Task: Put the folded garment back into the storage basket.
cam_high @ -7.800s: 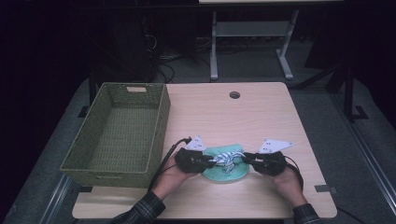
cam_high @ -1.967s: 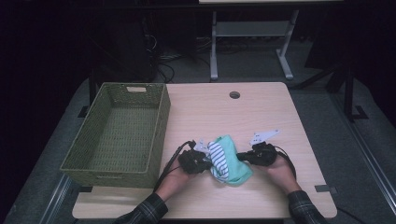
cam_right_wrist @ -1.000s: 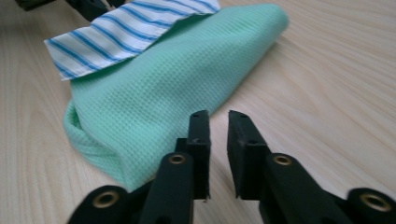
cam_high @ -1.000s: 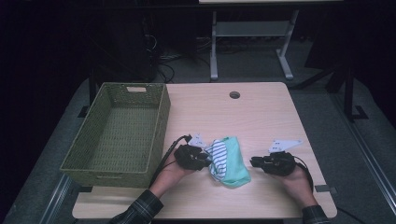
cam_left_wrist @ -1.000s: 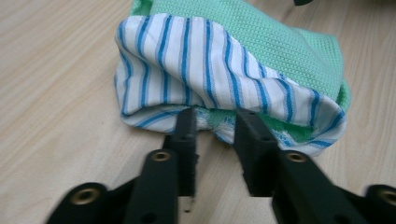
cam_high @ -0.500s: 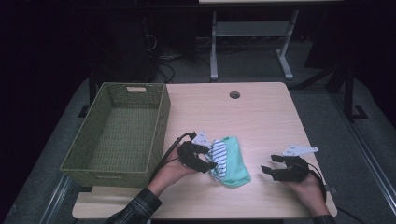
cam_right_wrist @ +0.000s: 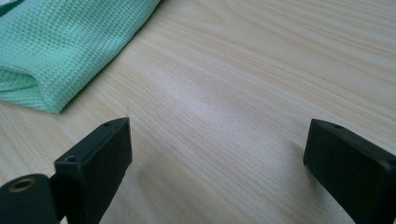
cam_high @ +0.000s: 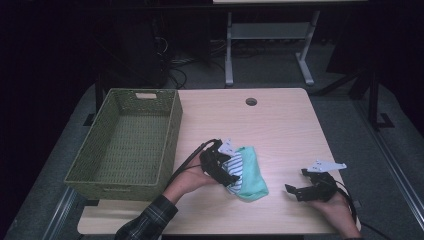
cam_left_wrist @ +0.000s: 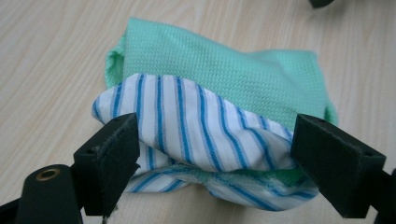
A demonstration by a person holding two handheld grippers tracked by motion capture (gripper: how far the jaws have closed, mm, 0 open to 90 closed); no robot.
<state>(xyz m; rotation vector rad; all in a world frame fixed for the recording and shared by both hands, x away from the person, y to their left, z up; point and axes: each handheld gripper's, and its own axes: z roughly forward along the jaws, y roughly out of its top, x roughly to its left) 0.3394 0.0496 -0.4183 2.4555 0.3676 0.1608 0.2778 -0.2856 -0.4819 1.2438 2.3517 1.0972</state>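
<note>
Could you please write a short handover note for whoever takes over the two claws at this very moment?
Left claw: jaws have just been opening and now stand wide around the striped end of the folded cloth, pads not pressing.
Right claw: jaws have just been opening; nothing between them, over bare table to the right of the cloth.
Cloth: green and blue-striped, lying folded in a bundle on the table, beside the wicker basket.
Done: folding looks finished.
Left: probably moving the bundle into the basket.

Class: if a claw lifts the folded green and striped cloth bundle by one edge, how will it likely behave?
The cloth bundle is soft woven fabric, so it would probably sag and unfold. It looks thin and light, likely easy to lift. Pushed across the wooden table, it should bunch or slide rather than roll.
</note>
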